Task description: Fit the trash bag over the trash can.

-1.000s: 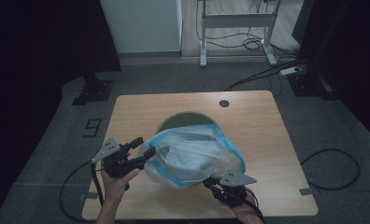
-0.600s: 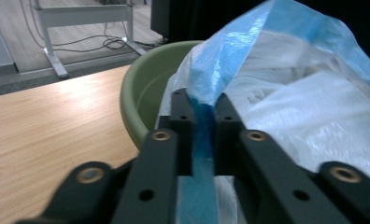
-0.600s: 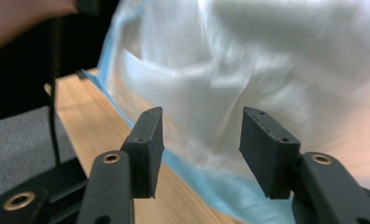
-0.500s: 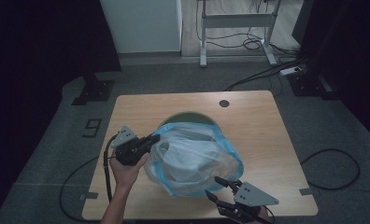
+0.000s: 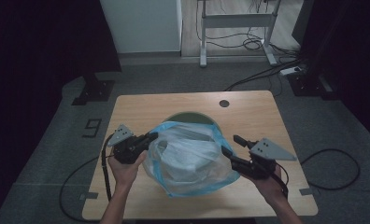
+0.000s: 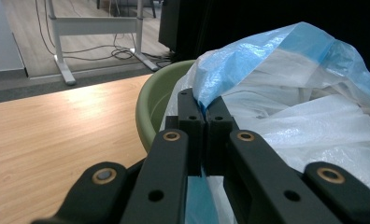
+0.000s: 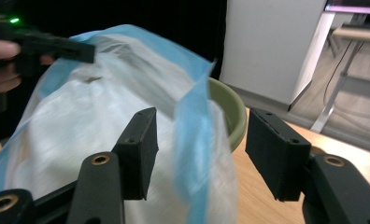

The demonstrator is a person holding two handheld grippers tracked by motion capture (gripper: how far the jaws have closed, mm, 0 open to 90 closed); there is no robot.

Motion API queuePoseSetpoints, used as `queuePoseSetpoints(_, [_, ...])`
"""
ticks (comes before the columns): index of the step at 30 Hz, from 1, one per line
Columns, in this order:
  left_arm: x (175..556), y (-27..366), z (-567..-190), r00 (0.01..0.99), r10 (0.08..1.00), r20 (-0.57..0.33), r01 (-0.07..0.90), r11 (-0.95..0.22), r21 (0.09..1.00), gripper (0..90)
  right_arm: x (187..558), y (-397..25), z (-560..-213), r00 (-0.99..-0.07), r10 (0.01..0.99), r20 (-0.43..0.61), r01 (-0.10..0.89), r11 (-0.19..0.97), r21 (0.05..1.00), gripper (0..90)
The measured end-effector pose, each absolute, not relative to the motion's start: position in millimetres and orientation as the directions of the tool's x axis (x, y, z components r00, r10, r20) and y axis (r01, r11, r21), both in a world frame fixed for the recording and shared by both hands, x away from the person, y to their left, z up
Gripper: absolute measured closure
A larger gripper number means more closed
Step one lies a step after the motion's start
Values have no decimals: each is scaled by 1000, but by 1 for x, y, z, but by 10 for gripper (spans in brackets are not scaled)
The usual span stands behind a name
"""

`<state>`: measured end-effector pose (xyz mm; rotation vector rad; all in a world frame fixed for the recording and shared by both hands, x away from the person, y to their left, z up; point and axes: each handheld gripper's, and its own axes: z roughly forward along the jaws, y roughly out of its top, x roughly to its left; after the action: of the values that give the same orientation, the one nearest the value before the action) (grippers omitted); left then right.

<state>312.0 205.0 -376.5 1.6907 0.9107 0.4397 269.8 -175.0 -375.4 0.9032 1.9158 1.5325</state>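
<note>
As seen from the high view, one plastic bag with a blue rim is draped over one green bowl near the middle of the table. The left claw is placed at the bag's left edge, and the right claw at its right edge, jaws parted; the bag is spanned between the two claws, its wide mouth running left to right.

Along the left gripper view, the left claw is seen closed on the bag's blue rim, which rises directly from between the pads. The bowl is seen just behind and left of the jaws, touching the bag.

Along the right gripper view, the right claw is seen open, and a blue strip of the rim hangs between the two pads without being pinched. The bowl's lip lies just beyond. The coming move is judged to turn on this relation: the rim is already inside the gap, so only closure is required.
</note>
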Motion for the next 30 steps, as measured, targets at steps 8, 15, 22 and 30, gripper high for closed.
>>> queuePoseSetpoints(8, [317, 208, -374, 629, 756, -179, 343, -64, 937, 881, 301, -172, -380, -636, 770, 55, 250, 138, 958, 890])
queuePoseSetpoints(15, [322, 213, -373, 615, 764, -192, 341, -39, 939, 883, 311, -180, -376, -605, 794, 52, 239, 119, 964, 892])
queuePoseSetpoints(22, [318, 213, -377, 624, 755, -204, 341, -28, 940, 883, 305, -177, -371, -620, 782, 64, 226, 100, 969, 647])
queuePoseSetpoints(30, [310, 215, -378, 625, 754, -202, 338, -28, 941, 882, 289, -172, -366, -646, 755, 115, 251, 67, 966, 497])
